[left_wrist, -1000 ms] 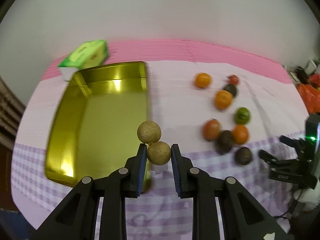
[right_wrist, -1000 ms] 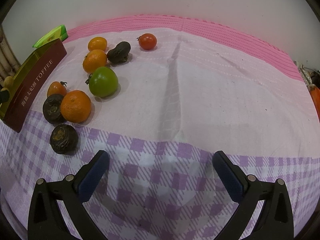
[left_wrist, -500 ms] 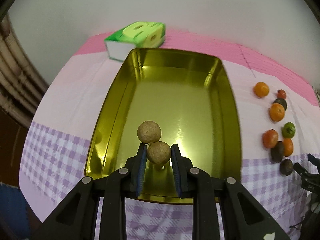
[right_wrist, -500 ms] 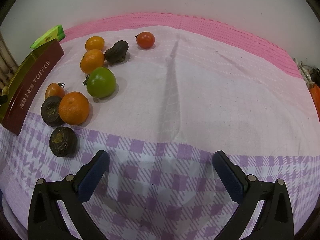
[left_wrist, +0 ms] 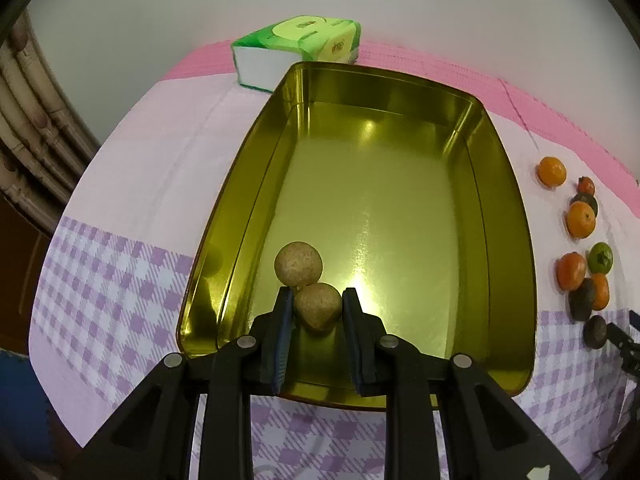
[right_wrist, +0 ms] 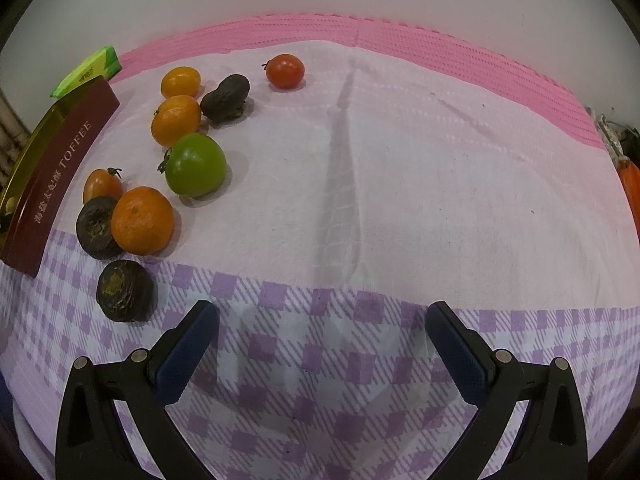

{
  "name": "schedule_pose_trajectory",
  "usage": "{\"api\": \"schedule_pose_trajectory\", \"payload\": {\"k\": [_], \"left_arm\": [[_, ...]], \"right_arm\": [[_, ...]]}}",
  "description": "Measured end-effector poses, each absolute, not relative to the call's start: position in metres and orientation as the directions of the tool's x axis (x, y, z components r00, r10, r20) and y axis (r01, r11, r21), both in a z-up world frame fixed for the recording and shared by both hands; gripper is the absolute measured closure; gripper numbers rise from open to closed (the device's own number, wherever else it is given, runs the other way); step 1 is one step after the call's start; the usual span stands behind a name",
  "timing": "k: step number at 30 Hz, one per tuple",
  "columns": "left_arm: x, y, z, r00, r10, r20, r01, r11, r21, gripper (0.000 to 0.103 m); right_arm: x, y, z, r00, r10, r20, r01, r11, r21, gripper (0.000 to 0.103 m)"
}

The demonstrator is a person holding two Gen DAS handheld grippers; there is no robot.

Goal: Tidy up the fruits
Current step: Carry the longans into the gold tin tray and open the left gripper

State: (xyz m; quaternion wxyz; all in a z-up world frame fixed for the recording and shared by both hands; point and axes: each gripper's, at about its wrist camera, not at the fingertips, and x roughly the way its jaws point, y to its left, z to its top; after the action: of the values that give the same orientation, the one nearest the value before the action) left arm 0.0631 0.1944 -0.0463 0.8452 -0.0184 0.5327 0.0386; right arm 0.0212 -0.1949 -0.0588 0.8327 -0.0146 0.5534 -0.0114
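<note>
My left gripper (left_wrist: 317, 304) is shut on the nearer of two joined tan round fruits (left_wrist: 318, 306); the second fruit (left_wrist: 298, 263) sticks out beyond the fingertips. Both hang over the near left part of a gold tin (left_wrist: 400, 184). The tin's dark red side (right_wrist: 60, 168) shows at the left of the right wrist view. My right gripper (right_wrist: 322, 328) stands open over the checked cloth with nothing between its fingers. Left of it lie loose fruits: an orange (right_wrist: 142, 220), a green tomato (right_wrist: 196, 165), dark wrinkled fruits (right_wrist: 125, 291), a red tomato (right_wrist: 285, 71).
A green tissue pack (left_wrist: 296, 50) lies behind the tin's far edge. The pink and purple-checked cloth (right_wrist: 400, 160) covers the table. A pale wall stands behind it. Bamboo-like poles (left_wrist: 28, 140) stand at the left.
The left gripper has carried the tan fruits leftward from the tin's right edge to over its inside and lower. The right gripper has stayed where it was.
</note>
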Motion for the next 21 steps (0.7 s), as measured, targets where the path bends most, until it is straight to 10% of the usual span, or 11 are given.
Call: {"api": "schedule_pose_trajectory", "payload": {"k": [21], "left_arm": [[0.057,0.153,-0.051,0.417,0.001,-0.909,0.011,1.000,0.006,0.081]], "right_arm": [[0.019,-0.132,-0.038,0.430,0.080,-0.899,-0.129,0.991,0.027,0.011]]}}
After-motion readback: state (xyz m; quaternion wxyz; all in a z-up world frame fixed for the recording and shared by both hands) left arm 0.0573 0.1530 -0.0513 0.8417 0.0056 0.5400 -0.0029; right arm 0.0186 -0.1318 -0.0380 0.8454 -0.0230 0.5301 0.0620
